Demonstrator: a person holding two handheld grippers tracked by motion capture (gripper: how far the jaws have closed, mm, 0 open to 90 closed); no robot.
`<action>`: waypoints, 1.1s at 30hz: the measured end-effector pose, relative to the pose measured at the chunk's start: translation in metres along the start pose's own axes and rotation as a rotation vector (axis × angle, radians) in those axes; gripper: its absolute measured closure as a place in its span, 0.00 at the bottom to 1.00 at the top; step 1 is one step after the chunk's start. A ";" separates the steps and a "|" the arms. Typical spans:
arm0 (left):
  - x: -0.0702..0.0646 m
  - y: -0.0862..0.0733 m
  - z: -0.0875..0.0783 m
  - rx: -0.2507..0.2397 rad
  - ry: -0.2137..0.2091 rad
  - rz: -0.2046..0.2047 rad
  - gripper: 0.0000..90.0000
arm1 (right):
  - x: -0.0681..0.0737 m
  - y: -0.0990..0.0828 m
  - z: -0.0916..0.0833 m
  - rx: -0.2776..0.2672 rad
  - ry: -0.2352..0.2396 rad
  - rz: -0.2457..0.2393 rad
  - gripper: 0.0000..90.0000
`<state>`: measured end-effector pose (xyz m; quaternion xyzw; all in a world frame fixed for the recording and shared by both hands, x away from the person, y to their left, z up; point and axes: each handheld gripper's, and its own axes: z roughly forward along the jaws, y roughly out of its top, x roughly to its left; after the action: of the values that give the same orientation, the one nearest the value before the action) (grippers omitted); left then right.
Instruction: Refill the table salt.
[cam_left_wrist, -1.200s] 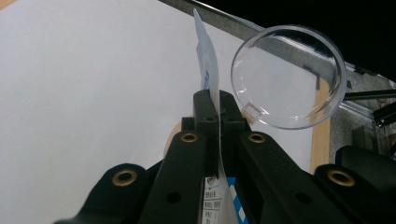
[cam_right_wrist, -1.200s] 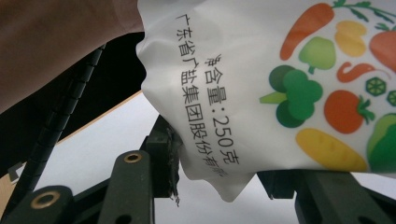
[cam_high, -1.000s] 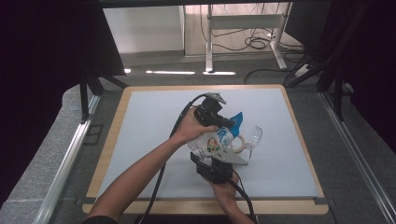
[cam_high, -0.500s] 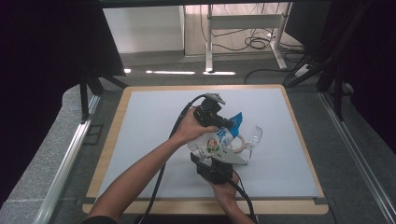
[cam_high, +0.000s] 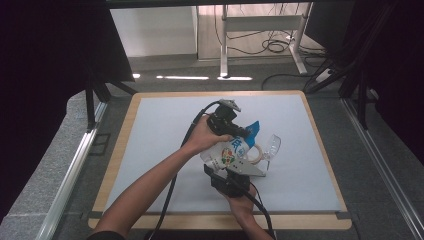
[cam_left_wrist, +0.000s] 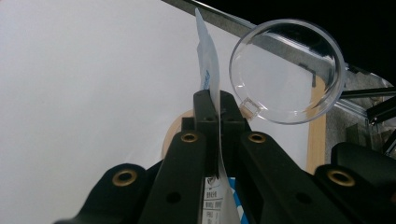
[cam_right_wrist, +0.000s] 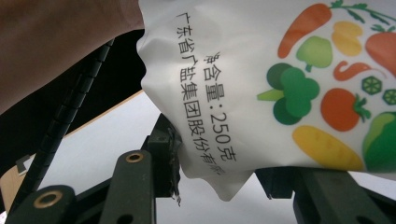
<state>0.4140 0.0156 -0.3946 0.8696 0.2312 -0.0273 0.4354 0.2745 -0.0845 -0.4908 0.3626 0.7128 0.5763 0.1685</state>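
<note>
- The salt pouch (cam_high: 231, 152), white with printed vegetables and a blue top end, is held just above the white desk (cam_high: 165, 130), slightly right of its centre. It lies tilted, with the blue end toward 1 o'clock and the bottom toward 7 o'clock.
- The left tool (cam_left_wrist: 219, 105) has its jaws pressed fully together on the thin top edge of the pouch; in the left gripper view the film runs straight up between the two black tips.
- The right tool (cam_right_wrist: 219, 179) comes in from 6 o'clock and stands part open around the pouch's lower corner. Its jaws bracket that crimped corner, and the left one looks to be against the film.
- Nothing has shifted across the last second: both hands, both grips and the pouch sit as they did. To my eye this is a pause with the pouch stretched between two holds, probably ahead of tearing or opening the top.
- A clear plastic bowl (cam_high: 272, 147) lies tipped at 3 o'clock, just beside the blue end. A tan ring-shaped thing (cam_high: 252, 154), possibly a tape roll, lies between bowl and pouch.
- The bowl is close to the left tool's tips, so a sharp pull could knock it. The trailing black cable (cam_high: 175, 185) crosses the desk toward 7 o'clock, away from the work.
</note>
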 end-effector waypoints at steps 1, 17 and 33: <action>0.000 0.001 0.000 0.002 -0.002 0.002 1.00 | 0.000 0.000 0.000 -0.002 0.002 -0.001 0.62; -0.001 0.004 0.000 0.006 -0.018 0.024 1.00 | -0.003 0.002 -0.005 -0.017 0.023 0.009 0.63; -0.001 0.005 0.002 0.009 -0.018 0.025 1.00 | -0.001 0.005 -0.005 -0.032 0.023 0.035 0.63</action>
<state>0.4154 0.0114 -0.3918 0.8741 0.2164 -0.0307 0.4339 0.2734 -0.0885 -0.4853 0.3659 0.6986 0.5947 0.1560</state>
